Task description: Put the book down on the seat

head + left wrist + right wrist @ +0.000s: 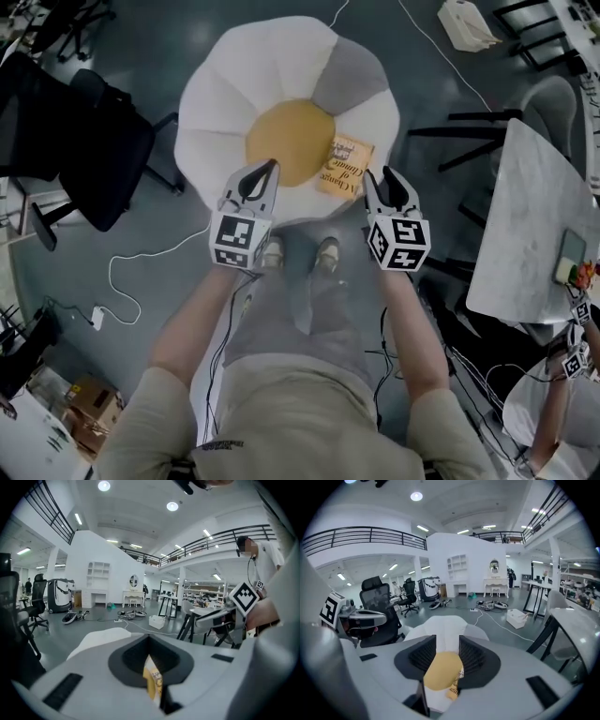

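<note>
Slippage threatens the book (pixel 345 167), lying loose at four o'clock on the flower-shaped seat (pixel 272 75) near its sloping rim, with left tool (pixel 273 167) clenched empty and right tool (pixel 380 173) half-spread, empty.

The seat (pixel 281 75) ahead of both hand-held grippers is flower-shaped, with white petals, one grey petal and a mustard-yellow middle. The book (pixel 345 167) just beyond the right hand-held gripper (pixel 380 178) has an orange-yellow cover with dark lettering. That one and the left hand-held gripper (pixel 270 169) are pale grey with black jaw pads, and each carries a cube (pixel 234 242) of black-and-white square markers. The floor (pixel 431 103) is dark blue-grey, with a white cable (pixel 112 277) left of the left hand-held gripper. Right of the right one, the desk (pixel 525 234) is white with grey marbling
</note>
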`<state>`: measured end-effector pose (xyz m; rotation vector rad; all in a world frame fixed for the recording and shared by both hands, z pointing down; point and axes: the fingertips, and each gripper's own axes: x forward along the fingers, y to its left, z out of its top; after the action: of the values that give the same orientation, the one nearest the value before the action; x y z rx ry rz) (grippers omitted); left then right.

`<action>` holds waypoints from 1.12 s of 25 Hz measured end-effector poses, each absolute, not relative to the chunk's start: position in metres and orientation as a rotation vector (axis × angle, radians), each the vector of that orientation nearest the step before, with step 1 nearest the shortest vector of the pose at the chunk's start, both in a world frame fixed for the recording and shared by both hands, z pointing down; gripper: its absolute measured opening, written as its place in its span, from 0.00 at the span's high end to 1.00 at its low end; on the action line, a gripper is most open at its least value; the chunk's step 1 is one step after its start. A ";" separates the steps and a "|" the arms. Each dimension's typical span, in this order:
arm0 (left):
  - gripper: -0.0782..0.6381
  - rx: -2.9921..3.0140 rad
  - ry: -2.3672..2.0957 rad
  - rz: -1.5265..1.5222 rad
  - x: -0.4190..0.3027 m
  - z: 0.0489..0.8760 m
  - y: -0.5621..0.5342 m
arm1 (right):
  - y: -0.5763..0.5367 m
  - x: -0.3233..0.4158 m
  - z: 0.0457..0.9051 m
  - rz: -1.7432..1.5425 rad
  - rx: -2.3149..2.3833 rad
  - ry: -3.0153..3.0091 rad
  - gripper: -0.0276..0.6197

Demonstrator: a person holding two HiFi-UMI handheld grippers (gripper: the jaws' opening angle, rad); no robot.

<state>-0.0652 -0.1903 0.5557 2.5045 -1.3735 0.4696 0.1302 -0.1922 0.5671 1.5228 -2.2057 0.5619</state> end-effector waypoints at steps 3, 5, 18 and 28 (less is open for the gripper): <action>0.88 2.526 -1.394 0.461 -0.066 0.524 -0.188 | -0.188 0.126 0.518 0.461 1.532 -2.258 0.74; 0.88 2.505 -1.415 0.438 -0.069 0.505 -0.186 | -0.183 0.122 0.489 0.393 1.523 -2.283 0.77; 0.88 2.726 -1.350 0.421 -0.064 0.372 -0.164 | -0.159 0.126 0.318 0.257 1.617 -2.484 0.84; 0.88 2.801 -1.373 0.284 -0.049 0.287 -0.169 | -0.154 0.131 0.225 0.089 1.668 -2.594 0.85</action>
<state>-0.0493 -0.1691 0.2874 2.8011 -1.3729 0.2838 0.1311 -0.1539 0.2246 1.6679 -2.5935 0.0886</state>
